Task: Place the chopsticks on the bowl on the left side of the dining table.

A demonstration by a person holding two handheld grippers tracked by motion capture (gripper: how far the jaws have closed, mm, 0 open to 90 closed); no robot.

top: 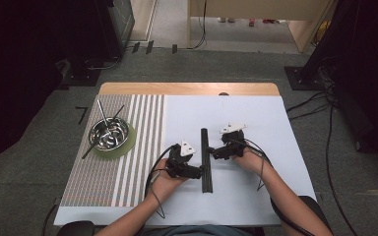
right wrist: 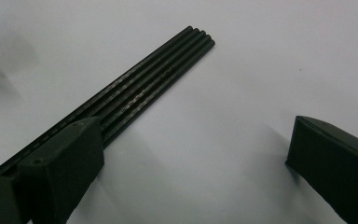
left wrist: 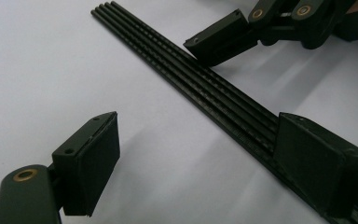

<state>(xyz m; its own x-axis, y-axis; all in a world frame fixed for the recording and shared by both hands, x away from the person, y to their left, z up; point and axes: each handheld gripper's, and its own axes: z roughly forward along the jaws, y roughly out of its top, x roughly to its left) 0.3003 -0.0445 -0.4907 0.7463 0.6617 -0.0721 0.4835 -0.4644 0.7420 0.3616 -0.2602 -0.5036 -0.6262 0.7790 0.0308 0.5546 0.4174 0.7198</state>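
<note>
Four slim black ridged rods [top: 205, 160], laid side by side as one flat bundle, lie lengthwise at the middle of the white-covered counter [top: 256, 118], probably kept together so they can be squared up or lifted as one. Left tongs [top: 195, 172] released, one jaw resting against the bundle's near end; right tongs [top: 215, 151] likewise spread, one jaw at the bundle's far flank. Steel bowl [top: 109, 133] with utensils, on green mat, well apart at left.

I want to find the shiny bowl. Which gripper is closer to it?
Left. The left gripper sits at the black sticks, on the metal bowl side; the right gripper is across them, farther away.
</note>
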